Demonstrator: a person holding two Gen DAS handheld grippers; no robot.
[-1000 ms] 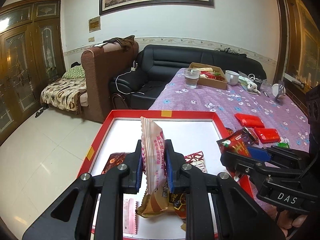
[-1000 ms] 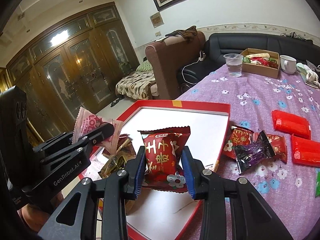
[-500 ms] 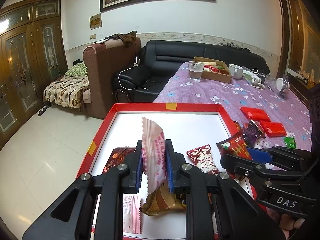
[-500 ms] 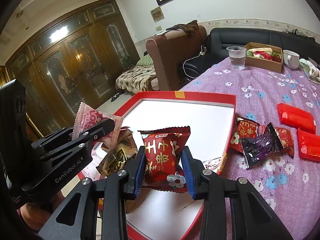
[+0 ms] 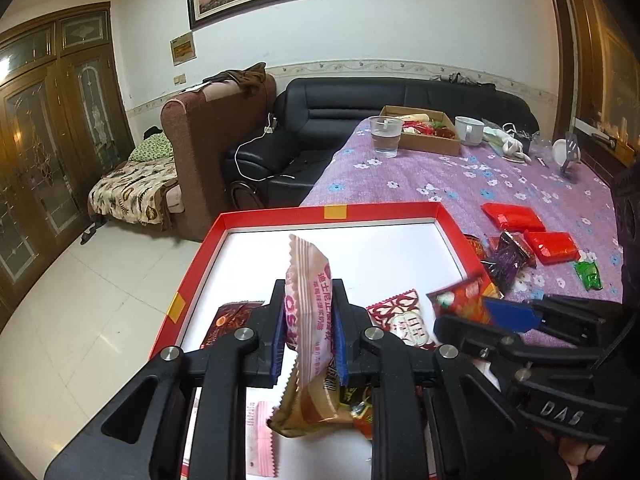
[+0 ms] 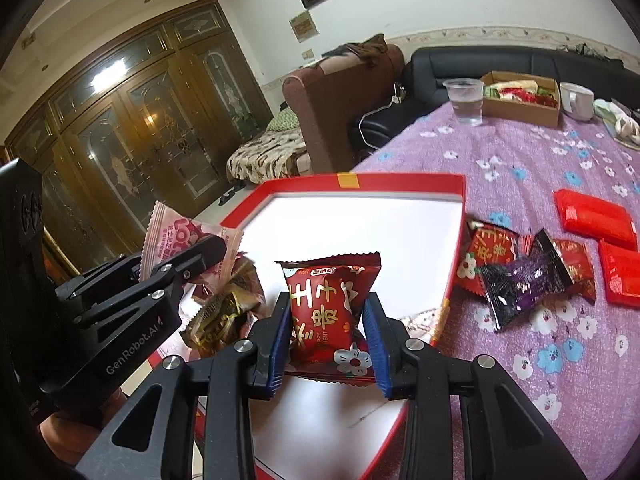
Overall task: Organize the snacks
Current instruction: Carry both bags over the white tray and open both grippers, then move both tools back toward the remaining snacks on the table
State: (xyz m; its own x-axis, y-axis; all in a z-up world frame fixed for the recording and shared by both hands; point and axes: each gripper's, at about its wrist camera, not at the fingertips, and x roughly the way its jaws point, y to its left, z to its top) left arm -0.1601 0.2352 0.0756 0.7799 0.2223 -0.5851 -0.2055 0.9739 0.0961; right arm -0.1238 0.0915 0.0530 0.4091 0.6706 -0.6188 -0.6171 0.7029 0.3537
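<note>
A red tray [image 5: 280,213] with a white floor lies at the near corner of the purple table. My left gripper [image 5: 308,294] is shut on an upright pink snack packet [image 5: 306,280] above the tray's near left part. A gold-brown packet [image 5: 312,412] hangs just under the pink one; whether it is gripped too I cannot tell. My right gripper [image 6: 326,304] hovers over the tray [image 6: 400,179], its jaws opening. A red packet [image 6: 324,304] stands between them, with a gap at the right pad. Seen from the right wrist, the left gripper [image 6: 208,256] is at the left.
Loose snacks lie on the cloth right of the tray: a purple packet [image 6: 524,280], red packets [image 6: 592,216] and a green one [image 5: 588,274]. Inside the tray lie a red-white packet [image 5: 400,316] and a brown one [image 5: 228,320]. Far back stand a cup [image 5: 386,136], a cardboard box [image 5: 424,132] and a mug [image 5: 470,130].
The right jaws have spread a little and the red packet now sits loose and slightly tilted between them. The left gripper keeps its hold on the pink packet; both hands barely moved.
</note>
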